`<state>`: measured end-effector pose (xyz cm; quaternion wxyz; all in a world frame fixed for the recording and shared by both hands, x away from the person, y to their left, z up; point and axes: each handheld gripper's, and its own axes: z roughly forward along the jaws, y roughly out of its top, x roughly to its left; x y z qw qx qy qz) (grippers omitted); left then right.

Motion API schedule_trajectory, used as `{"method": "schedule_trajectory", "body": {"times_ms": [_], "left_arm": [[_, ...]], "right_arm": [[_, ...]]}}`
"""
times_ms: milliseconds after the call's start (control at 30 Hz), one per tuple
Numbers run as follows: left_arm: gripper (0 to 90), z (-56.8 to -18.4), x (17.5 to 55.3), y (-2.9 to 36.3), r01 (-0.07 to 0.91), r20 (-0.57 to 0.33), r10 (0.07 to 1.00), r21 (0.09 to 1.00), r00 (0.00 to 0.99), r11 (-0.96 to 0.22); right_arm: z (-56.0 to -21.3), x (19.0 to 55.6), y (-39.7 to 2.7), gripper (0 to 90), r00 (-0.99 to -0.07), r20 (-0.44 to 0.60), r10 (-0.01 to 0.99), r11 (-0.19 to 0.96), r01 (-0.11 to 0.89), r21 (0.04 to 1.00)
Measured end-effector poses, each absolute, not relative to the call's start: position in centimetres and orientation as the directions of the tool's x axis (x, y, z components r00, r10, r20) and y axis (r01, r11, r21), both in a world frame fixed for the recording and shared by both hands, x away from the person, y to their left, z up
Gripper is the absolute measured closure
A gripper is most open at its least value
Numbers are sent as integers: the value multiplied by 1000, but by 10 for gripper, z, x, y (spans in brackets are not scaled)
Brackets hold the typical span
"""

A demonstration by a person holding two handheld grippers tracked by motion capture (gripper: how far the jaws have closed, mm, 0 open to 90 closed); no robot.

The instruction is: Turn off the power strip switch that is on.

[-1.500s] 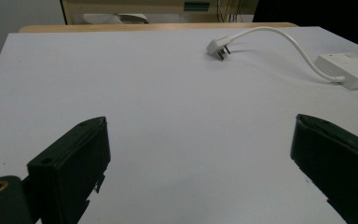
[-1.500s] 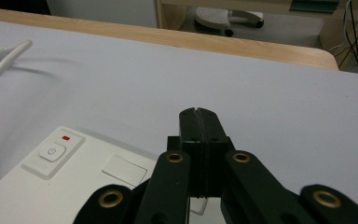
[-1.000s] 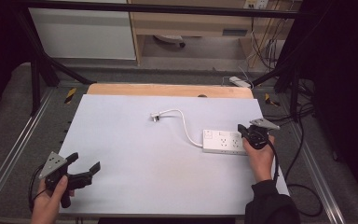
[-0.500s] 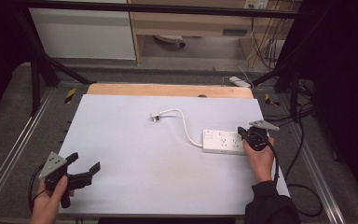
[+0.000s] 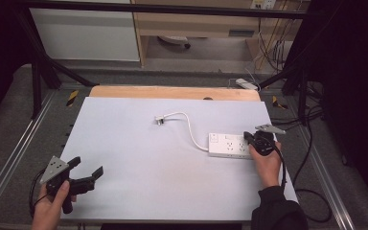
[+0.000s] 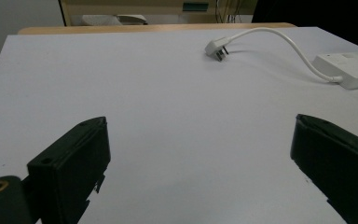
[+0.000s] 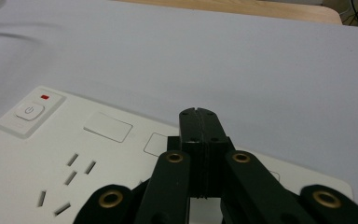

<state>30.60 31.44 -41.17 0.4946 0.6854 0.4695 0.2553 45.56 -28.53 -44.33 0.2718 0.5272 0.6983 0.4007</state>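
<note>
White table, power strip under right gripper, jaws together

nothing moved across the three high-view shots. compared right gripper at mid right, tips together over the right end of the power strip: same spot, same closed state. compared left gripper at lower left: same spot, same wide gap. checked plug near centre: no shift.
</note>
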Motion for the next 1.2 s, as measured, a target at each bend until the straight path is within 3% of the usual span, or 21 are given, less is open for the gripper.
{"method": "schedule_trajectory", "body": {"times_ms": [1200], "left_arm": [[47,-412,306,314,393,-113,896,916,429,-73]], "right_arm": [[-446,455,-284,900,-296,39,954,124,512,850]]}}
